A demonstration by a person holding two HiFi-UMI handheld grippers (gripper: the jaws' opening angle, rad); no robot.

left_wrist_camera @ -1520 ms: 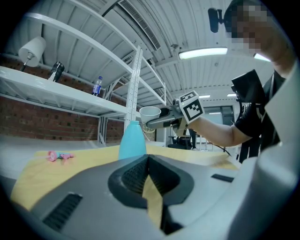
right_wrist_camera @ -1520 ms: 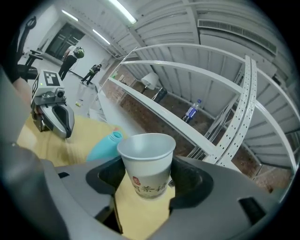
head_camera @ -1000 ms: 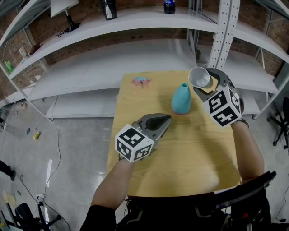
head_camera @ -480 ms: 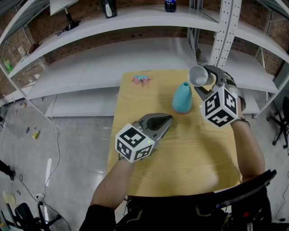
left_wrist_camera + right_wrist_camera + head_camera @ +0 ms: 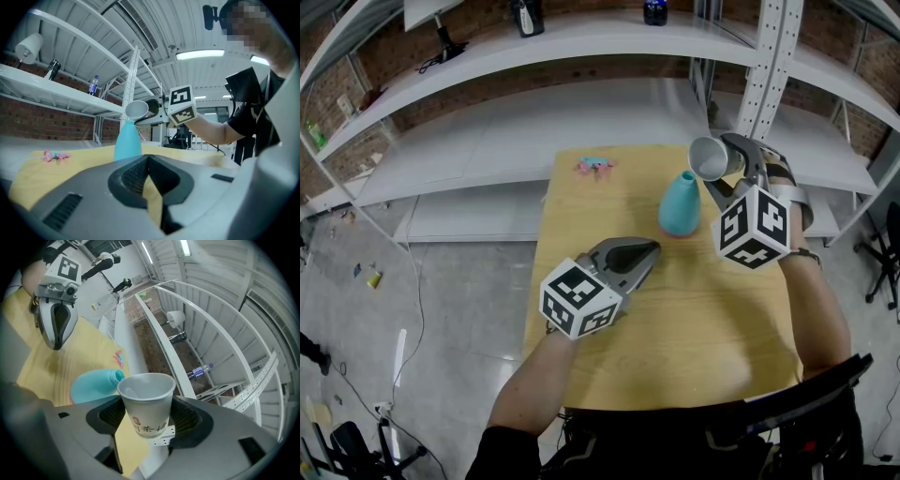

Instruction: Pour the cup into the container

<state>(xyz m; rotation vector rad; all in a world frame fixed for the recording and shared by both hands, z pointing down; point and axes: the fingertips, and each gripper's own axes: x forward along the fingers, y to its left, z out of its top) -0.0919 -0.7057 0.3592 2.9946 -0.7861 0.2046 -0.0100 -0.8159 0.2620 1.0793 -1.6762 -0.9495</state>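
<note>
Well, your right gripper [image 5: 719, 167] clamped the paper cup [image 5: 709, 157], tilted just above the teal container [image 5: 680, 206] standing on the table [image 5: 712, 319]. Your left gripper [image 5: 649, 250] hovered nearby, jaws together, empty.

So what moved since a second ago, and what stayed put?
The right gripper, shut on the white paper cup, slid a little left, bringing the tilted cup's mouth closer to the neck of the turquoise bottle-shaped container. Nothing was grabbed or let go. The left gripper, shut and empty, the container and the small pink thing on the wooden table stayed put.
</note>
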